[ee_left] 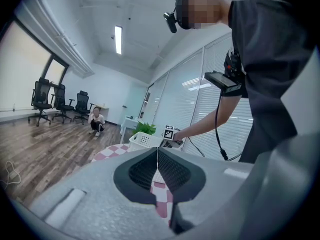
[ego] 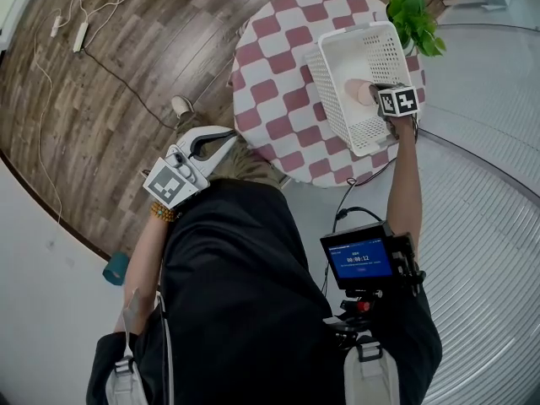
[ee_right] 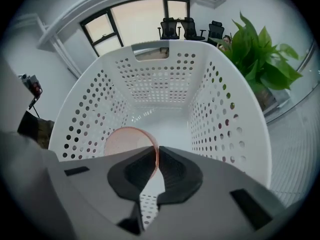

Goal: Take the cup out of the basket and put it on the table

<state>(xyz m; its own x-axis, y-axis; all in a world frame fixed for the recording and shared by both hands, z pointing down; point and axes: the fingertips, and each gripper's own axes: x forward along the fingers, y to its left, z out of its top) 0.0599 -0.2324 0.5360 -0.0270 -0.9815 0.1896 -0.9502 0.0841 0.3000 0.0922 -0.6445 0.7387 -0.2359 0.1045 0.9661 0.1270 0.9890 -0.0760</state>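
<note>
In the head view, a round desk (ego: 278, 74) with a red-and-white checked cloth stands in the upper middle, and the white basket (ego: 325, 83) sits on its right part. The pink cup (ego: 359, 93) is inside the basket, and the right tongs (ego: 375, 98) reach in to it. The left tongs (ego: 224, 137) are at centre left, off the desk.

In the left gripper view, the left tongs (ee_left: 157, 156) are clenched, with nothing between them.

In the right gripper view, the right tongs (ee_right: 156, 156) are grasping the rim of the pink cup (ee_right: 127, 139), low in the basket (ee_right: 220, 114).
</note>
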